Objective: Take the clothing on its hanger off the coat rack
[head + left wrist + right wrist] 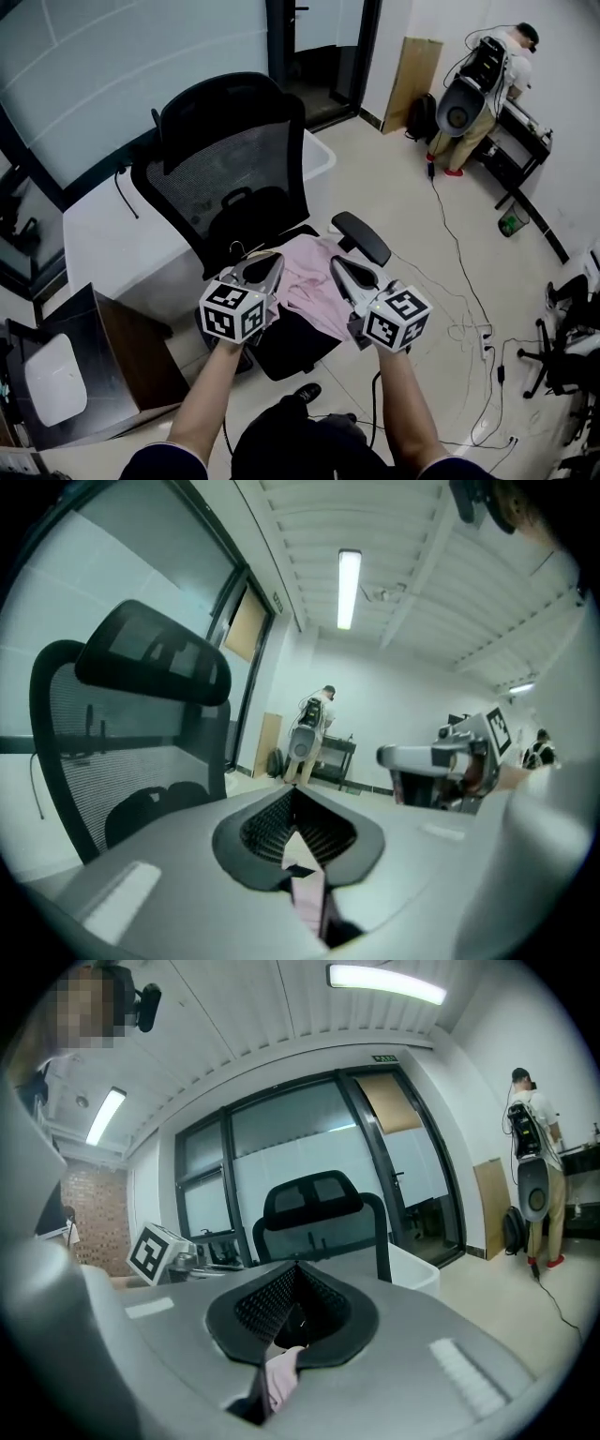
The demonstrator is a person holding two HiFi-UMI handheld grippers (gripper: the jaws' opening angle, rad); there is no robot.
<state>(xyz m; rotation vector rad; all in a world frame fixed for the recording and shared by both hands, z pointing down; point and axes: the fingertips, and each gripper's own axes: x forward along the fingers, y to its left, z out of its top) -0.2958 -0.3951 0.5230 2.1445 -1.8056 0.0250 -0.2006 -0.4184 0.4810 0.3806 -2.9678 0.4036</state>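
Both claws are closed on cloth here. The left claw pinches one side of the pink garment, and the right claw clamps the other. The garment stretches between them, over the seat of the black office chair, just in front of its mesh backrest.

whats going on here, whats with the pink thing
A person holds a gripper in each hand. The left gripper and the right gripper are both shut on a pink garment, holding it over a black office chair. No coat rack is in view. Another person stands in the far corner.
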